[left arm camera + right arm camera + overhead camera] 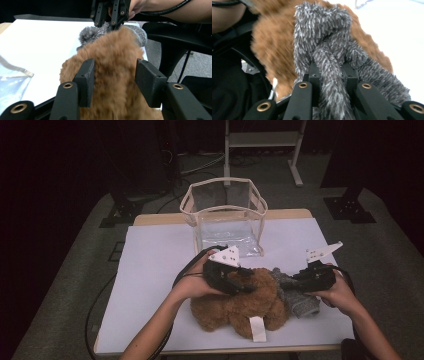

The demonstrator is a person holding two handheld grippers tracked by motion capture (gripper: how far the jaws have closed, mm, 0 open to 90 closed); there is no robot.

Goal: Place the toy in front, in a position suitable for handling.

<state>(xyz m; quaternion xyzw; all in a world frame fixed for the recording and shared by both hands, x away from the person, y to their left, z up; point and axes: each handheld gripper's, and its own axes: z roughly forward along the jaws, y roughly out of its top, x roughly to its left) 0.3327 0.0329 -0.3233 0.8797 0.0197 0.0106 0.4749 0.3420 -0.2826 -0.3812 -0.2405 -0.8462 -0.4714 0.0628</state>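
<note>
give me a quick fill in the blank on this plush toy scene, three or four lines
1. The right hand-held gripper is shut on the ____ fuzzy fabric.
2. The brown plush toy lies on the ____ table cover.
3. Beyond the toy stands a clear ____ with a cream rim.
4. The left hand-held gripper has brown ____ between its jaws.

Missing words: grey; white; bag; fur

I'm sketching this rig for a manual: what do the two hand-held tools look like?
Both the left tool and right tool are black, each topped by a pale three-cornered plate with small holes. Their jaws are flat black blocks on arms with brass-ringed holes. Black cables trail from each. The forearms are bare.
</note>
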